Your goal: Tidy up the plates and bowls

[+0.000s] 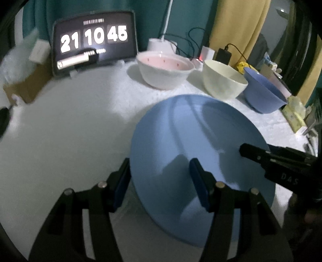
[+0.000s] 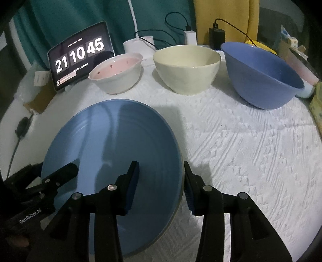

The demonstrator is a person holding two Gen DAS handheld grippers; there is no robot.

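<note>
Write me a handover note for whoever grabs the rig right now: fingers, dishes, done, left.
Left gripper: fingers straddle the left rim of the blue plate, gap visible at the pads; grip not confirmed.
Right gripper: fingers straddle the plate's right rim, also not visibly clamped.
Plate looks tilted on the white textured cloth; whether it is lifted is unclear.
Behind it, a row of three: pink-lined bowl, cream bowl, blue bowl, all separate and empty.
Done: nothing stacked.
Left: likely place the plate, then nest the bowls.

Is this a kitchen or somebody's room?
Probably a room at home, not a kitchen: a table under a white cloth, curtains behind, chargers with cables, and a tablet clock.
</note>
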